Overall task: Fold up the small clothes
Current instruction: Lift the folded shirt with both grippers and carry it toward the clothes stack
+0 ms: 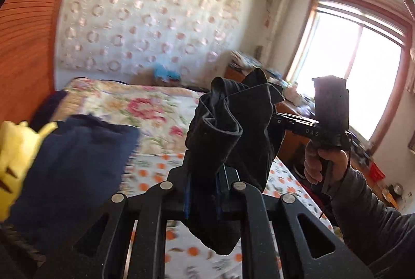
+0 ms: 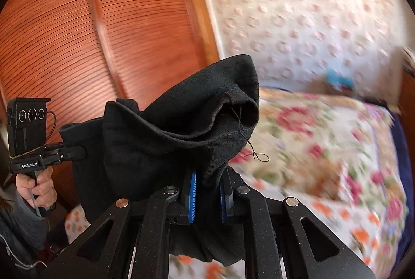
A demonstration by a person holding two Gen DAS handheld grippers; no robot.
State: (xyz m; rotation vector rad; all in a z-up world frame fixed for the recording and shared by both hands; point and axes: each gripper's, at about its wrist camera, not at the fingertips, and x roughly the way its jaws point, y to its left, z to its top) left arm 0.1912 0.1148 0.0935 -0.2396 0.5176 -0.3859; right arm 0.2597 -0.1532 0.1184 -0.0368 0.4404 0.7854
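Note:
A small black garment hangs bunched in the air above the bed, stretched between both grippers. In the left wrist view my left gripper is shut on one end of it, with cloth pinched between the blue pads. My right gripper comes in from the right and bites the far end, held by a hand. The right wrist view shows the right gripper shut on the black garment, blue pads pressing the fabric. There the left gripper clamps the other end at the left.
Below lies a bed with a floral and orange-print sheet. A folded navy cloth and a yellow plush toy sit at the left. Louvred wooden wardrobe doors stand behind, and a cluttered desk is under the bright window.

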